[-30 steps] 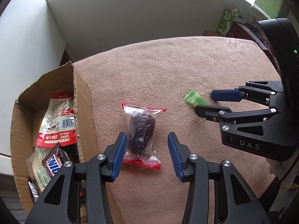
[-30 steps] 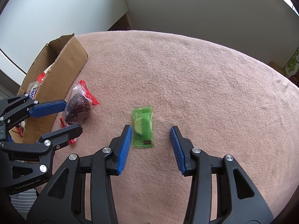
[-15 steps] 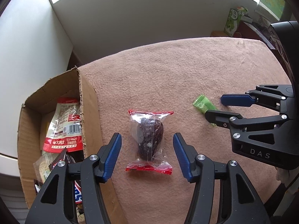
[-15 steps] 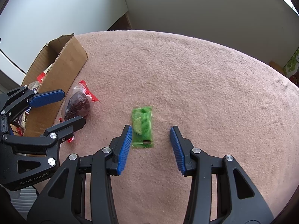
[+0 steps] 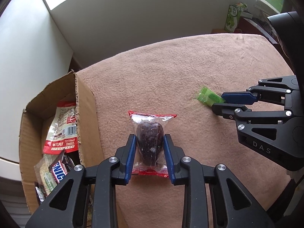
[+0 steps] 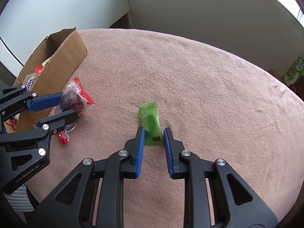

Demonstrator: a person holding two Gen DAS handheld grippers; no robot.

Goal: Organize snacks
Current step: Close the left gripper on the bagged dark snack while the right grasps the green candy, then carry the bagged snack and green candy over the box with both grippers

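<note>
Left wrist: green packet (image 5: 208, 97) half hidden between pads.

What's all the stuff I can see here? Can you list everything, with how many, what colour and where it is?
dark snack in clear wrapper: one, red ends, on the cloth beside the box, between the left gripper's pads
green candy packet: one, green, mid-cloth, its near end between the right gripper's pads
cardboard box: one, brown, open, at the cloth's left edge
snack packs in the box: several, one red and white, one a dark chocolate bar
cloth-covered table: one, pinkish brown
green carton: one, green and white, far right by the wall
left gripper: one, black with blue pads, just closed onto the dark snack
right gripper: one, black with blue pads, just closed onto the green packet
</note>
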